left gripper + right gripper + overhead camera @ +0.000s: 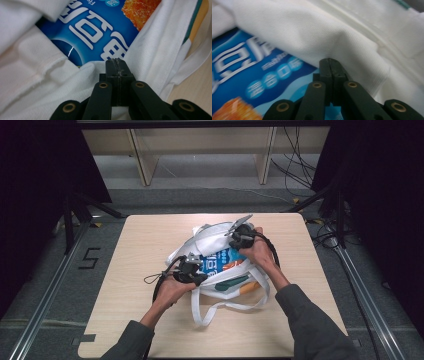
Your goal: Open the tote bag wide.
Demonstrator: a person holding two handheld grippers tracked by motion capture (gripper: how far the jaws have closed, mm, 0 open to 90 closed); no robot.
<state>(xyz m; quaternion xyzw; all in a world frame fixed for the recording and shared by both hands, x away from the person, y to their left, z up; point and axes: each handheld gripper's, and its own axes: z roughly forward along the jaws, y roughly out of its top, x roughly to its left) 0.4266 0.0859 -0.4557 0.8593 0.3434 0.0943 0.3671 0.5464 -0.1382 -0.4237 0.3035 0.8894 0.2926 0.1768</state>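
Lying near the middle of the pale wooden table point(150, 245) in the high view, white cloth tote bag point(212, 237) with blue printed snack packet point(220, 261) showing in its mouth, left gripper point(196, 270) at the near-left rim, right gripper point(235, 239) at the far rim, packet between them, about equally near each. Along the left gripper view, jaws pressed together on a fold of white cloth, packet point(97, 32) just beyond the tips. Along the right gripper view, jaws likewise closed, seemingly pinching the bag's hem point(342, 40), though blur hinders certainty.

Large white Chinese characters run across the blue snack packet point(95, 32) that lies inside the white bag point(220, 232), too cropped to read surely; smaller white characters in round light-blue dots point(273, 80) beneath them are blurred; a "5" point(89, 258) marks the floor beyond the table's left edge.
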